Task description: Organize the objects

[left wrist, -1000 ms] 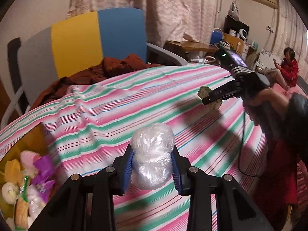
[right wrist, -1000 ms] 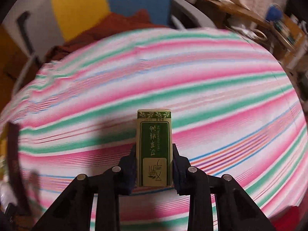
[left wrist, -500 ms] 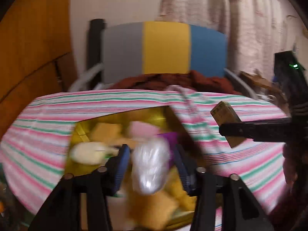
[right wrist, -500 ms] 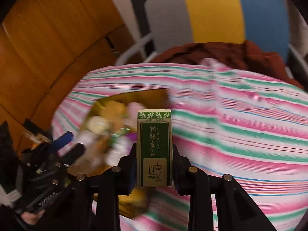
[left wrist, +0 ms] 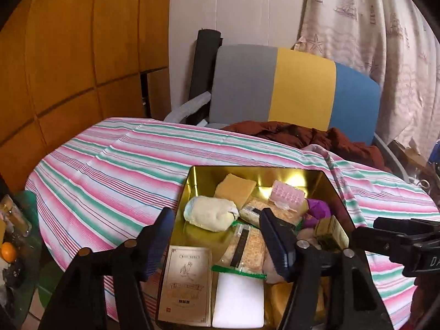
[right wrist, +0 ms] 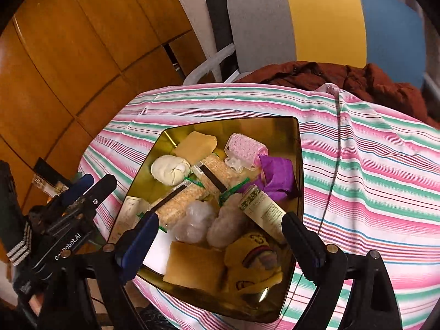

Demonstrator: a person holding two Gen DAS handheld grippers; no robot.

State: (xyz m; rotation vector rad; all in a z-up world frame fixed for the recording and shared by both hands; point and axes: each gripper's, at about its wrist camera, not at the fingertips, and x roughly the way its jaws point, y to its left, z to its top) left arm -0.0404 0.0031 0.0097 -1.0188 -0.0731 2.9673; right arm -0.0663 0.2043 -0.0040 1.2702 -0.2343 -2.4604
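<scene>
The gold tin (left wrist: pixel 328 177) sits on the striped tablecloth (left wrist: pixel 115 165) that covers the table, and it is crowded with small things. In the left wrist view the left gripper (left wrist: pixel 217 236) hangs over the tin's near-left part with its jaws spread wide and nothing between them. Under and past them lie a pale cream bundle (left wrist: pixel 210 216), a tan block (left wrist: pixel 235 189), a pink ribbed roller (left wrist: pixel 288 196), a purple wrapper (left wrist: pixel 319 210), clear packets of grainy bars (left wrist: pixel 249 246), a beige printed box (left wrist: pixel 185 283) and a white slab (left wrist: pixel 238 301). A green-and-cream carton (left wrist: pixel 331 232) lies tilted at the tin's right side, close to the black body of the right gripper, which enters from the right edge. Behind the table stand a chair with grey, yellow and blue panels (left wrist: pixel 302 88), with a brown garment (left wrist: pixel 302 136) heaped on its seat, and wooden panelling (left wrist: pixel 68 55).

In the right wrist view the right gripper (right wrist: pixel 220 233) hovers above the tin's near edge (right wrist: pixel 299 165), jaws wide apart and empty. The green-and-cream carton (right wrist: pixel 264 210) rests slanted inside the tin, leaning among the other things just ahead of the right finger (right wrist: pixel 299 236); I cannot tell whether they touch. Beside it lie two crinkly clear-wrapped lumps (right wrist: pixel 195 220), a yellow knitted piece (right wrist: pixel 255 258) and a tan block (right wrist: pixel 195 265). The left gripper (right wrist: pixel 82 192) shows at the left, over the tin's left rim.
</scene>
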